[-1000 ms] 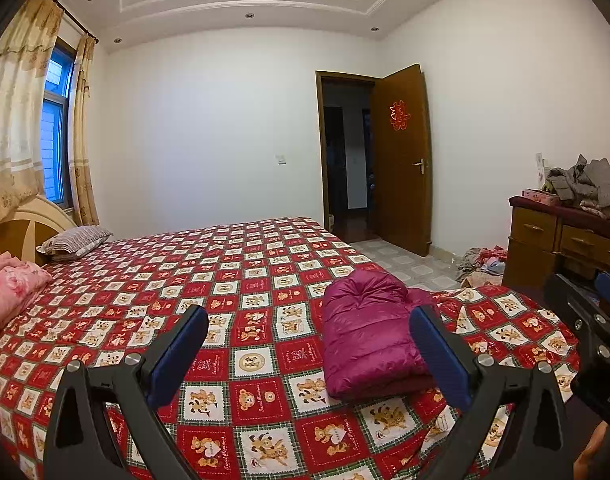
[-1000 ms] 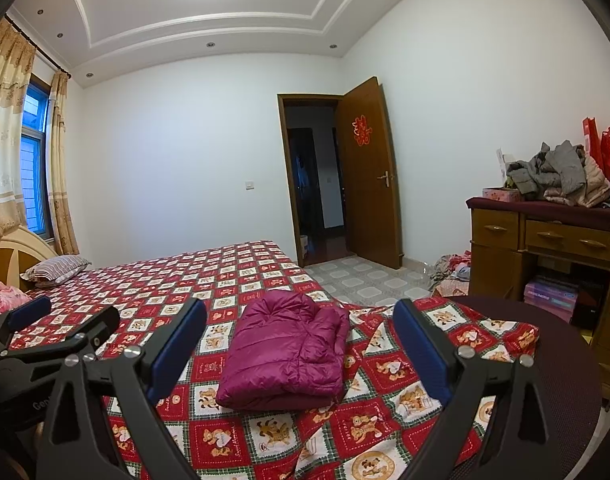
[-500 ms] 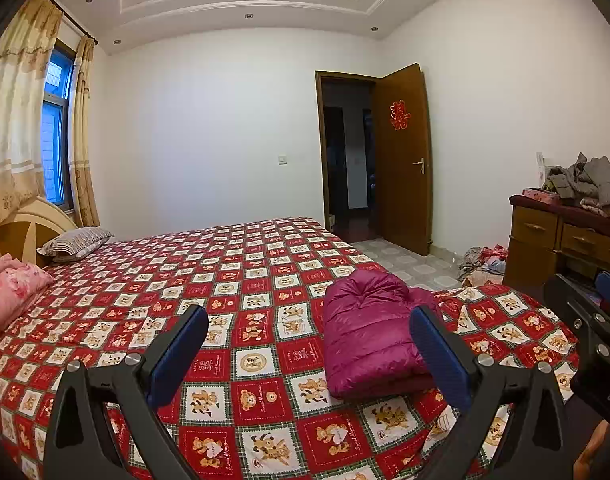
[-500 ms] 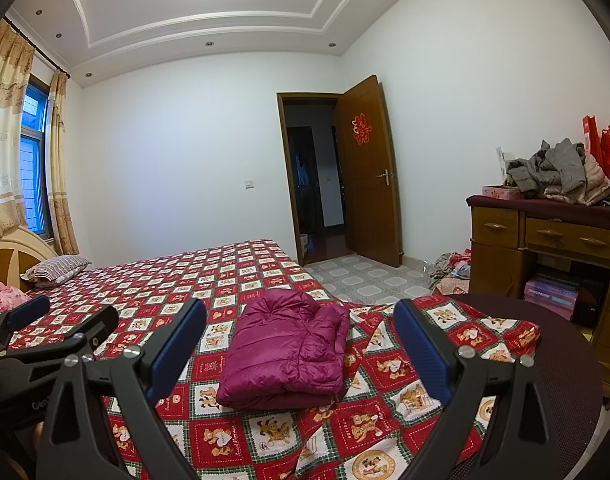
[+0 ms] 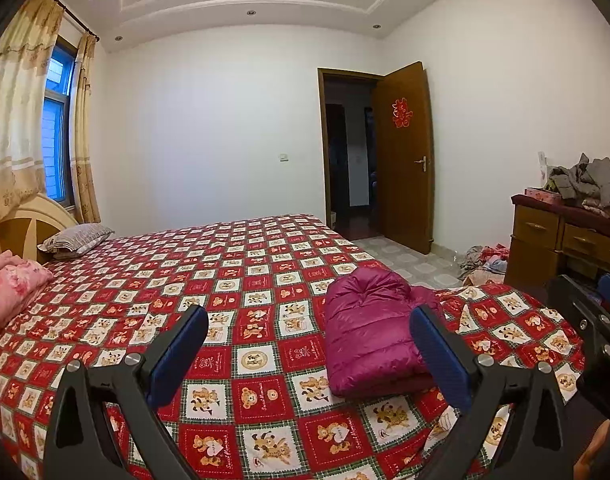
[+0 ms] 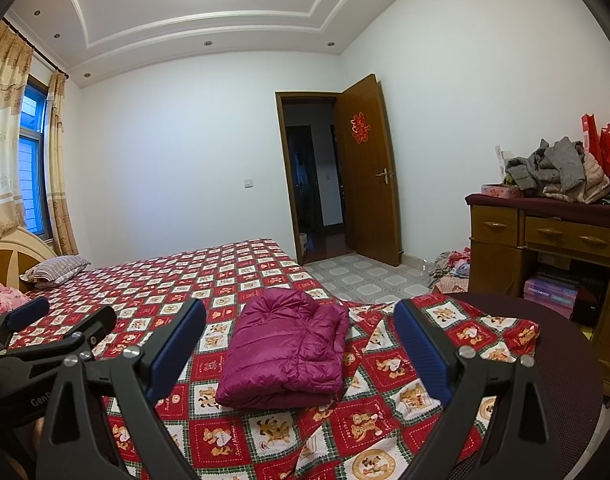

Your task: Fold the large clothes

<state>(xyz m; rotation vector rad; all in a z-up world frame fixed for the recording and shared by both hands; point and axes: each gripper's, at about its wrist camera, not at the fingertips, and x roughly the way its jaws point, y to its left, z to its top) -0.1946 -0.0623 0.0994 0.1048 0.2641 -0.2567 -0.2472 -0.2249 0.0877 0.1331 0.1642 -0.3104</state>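
Note:
A magenta puffer jacket (image 5: 369,332) lies folded into a compact bundle on the bed, near its foot corner; it also shows in the right wrist view (image 6: 285,352). My left gripper (image 5: 309,348) is open and empty, held above the bed short of the jacket, which lies toward its right finger. My right gripper (image 6: 299,348) is open and empty, with the jacket lying between its fingers farther ahead. Neither gripper touches the jacket. The left gripper's body shows at the left edge of the right wrist view (image 6: 45,344).
The bed (image 5: 225,264) has a red checked cartoon bedspread, a striped pillow (image 5: 75,236) and a pink quilt (image 5: 9,288) at its head. A wooden dresser (image 6: 545,240) piled with clothes stands at the right. Clothes (image 6: 451,268) lie on the tiled floor by the open door (image 6: 369,172).

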